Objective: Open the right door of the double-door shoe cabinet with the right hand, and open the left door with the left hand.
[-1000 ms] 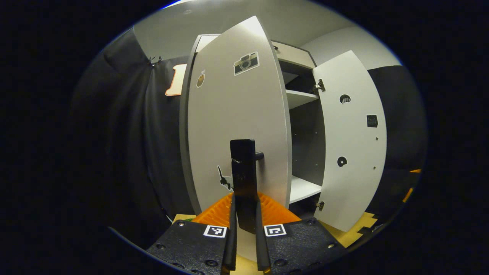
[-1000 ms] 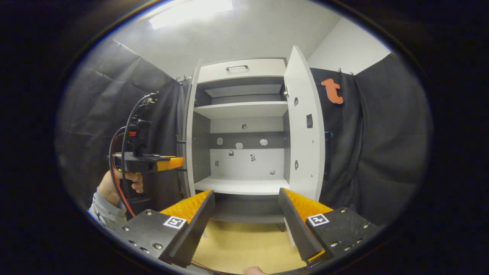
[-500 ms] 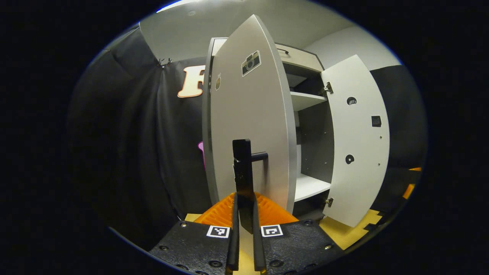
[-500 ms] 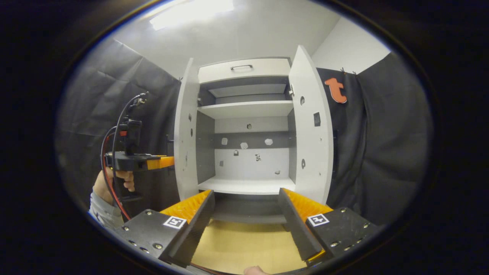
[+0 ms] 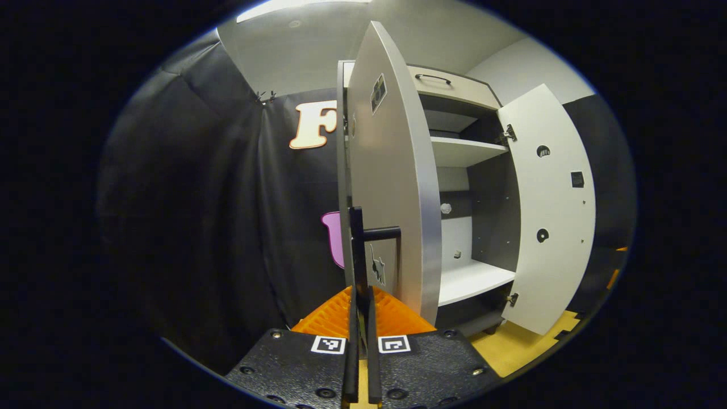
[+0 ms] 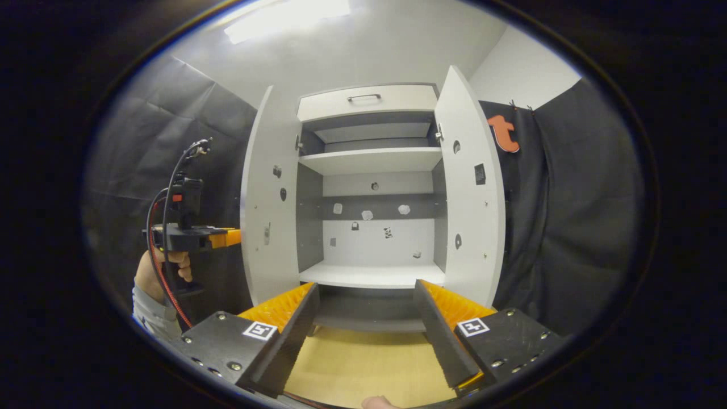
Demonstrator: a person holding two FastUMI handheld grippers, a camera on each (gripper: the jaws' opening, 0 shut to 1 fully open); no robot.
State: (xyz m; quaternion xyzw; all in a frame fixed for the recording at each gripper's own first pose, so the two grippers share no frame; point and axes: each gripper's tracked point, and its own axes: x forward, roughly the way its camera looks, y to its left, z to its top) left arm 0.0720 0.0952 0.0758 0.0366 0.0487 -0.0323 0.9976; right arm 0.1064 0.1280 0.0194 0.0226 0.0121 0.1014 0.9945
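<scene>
Presently, in the left gripper view, the left gripper (image 5: 360,318) is clamped narrow on the black bar handle (image 5: 358,250) of the pale grey left door (image 5: 392,187) of the double-door shoe cabinet (image 6: 369,170), that door standing swung out and seen nearly edge-on. In the right gripper view, the right gripper (image 6: 363,318) is spread wide and holds nothing, set near and apart from the cabinet, whose white right door (image 6: 468,193) stands open at the right, with white shelves (image 6: 372,162) exposed between both doors
</scene>
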